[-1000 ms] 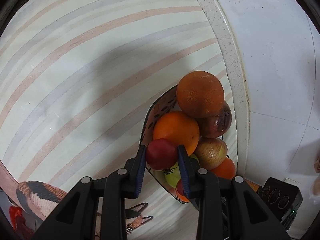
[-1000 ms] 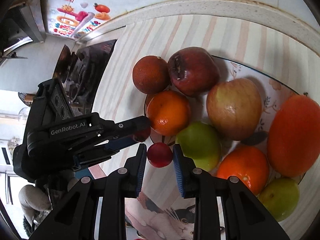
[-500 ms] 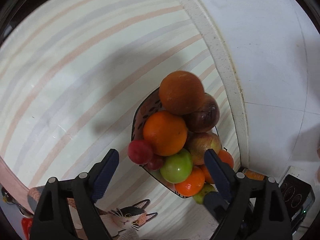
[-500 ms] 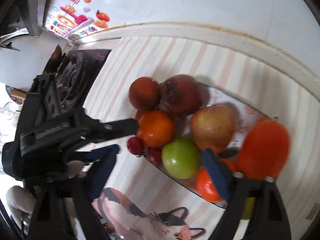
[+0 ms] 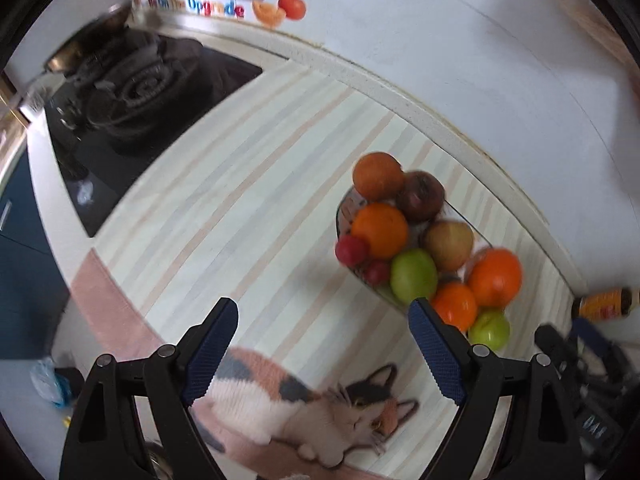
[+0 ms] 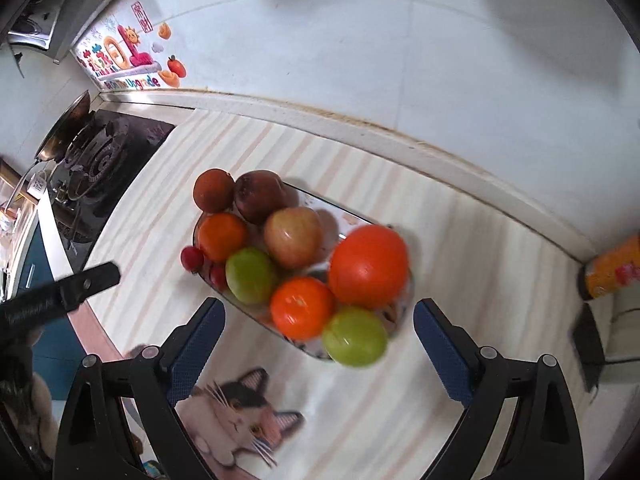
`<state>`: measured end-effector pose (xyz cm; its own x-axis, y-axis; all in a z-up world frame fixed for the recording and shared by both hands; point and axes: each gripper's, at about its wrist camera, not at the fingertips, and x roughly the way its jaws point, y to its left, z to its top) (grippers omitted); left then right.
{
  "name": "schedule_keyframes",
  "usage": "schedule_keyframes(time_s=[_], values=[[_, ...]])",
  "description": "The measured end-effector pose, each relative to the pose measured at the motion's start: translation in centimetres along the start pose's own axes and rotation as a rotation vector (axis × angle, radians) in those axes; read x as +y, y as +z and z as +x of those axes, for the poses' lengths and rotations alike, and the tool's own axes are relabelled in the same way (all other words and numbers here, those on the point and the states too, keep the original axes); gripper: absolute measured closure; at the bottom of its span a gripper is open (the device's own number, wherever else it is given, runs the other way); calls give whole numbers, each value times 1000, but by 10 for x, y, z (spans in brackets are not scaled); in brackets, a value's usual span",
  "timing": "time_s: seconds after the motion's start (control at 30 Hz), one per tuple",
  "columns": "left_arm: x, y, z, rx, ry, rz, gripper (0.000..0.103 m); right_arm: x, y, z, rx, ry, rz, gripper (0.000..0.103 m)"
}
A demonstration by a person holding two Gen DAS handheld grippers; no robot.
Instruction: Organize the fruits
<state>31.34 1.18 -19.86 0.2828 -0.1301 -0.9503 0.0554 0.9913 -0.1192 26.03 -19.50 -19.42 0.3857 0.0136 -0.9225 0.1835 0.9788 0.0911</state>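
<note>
A patterned plate [image 6: 352, 219] [image 5: 345, 210] on the striped mat holds several oranges, apples and green fruits. Two small red fruits [image 6: 192, 258] [image 5: 352, 250] sit at its left rim, the second [image 6: 218, 276] [image 5: 376, 272] beside a green apple [image 6: 250, 276] [image 5: 413, 277]. My left gripper [image 5: 324, 348] is open and empty, drawn back from the plate. My right gripper [image 6: 318, 344] is open and empty, above the plate's near edge. The left gripper's finger [image 6: 86, 285] shows in the right wrist view.
A black gas stove [image 5: 132, 92] [image 6: 100, 156] lies at the left of the counter. An orange bottle [image 6: 612, 268] [image 5: 604, 307] lies at the right by the white wall. The mat has a cat picture [image 5: 304, 408] [image 6: 236, 412] at its near edge.
Both grippers opened and let go of the small red fruits at the plate's left rim, then drew back and up from the plate.
</note>
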Motion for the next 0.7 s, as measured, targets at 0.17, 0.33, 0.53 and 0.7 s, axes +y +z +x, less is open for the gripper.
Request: schedule_keyframes(time_s=[0.17,0.33,0.53,0.7], values=[[-12,-32,-40,-87,40,33,16,-12,-27,-41,-47,9,1,5],[-27,-54,-78,-158,52,64,16,-19,-47,-85,-103,0,-2,5],[-42,-91,-131,-242,85,107,16,-24,-71,-148,-185,3,-30,5],[-46,-127,-168,-291,87,119,16,-24,-101,-200,-235,28,-53,5]])
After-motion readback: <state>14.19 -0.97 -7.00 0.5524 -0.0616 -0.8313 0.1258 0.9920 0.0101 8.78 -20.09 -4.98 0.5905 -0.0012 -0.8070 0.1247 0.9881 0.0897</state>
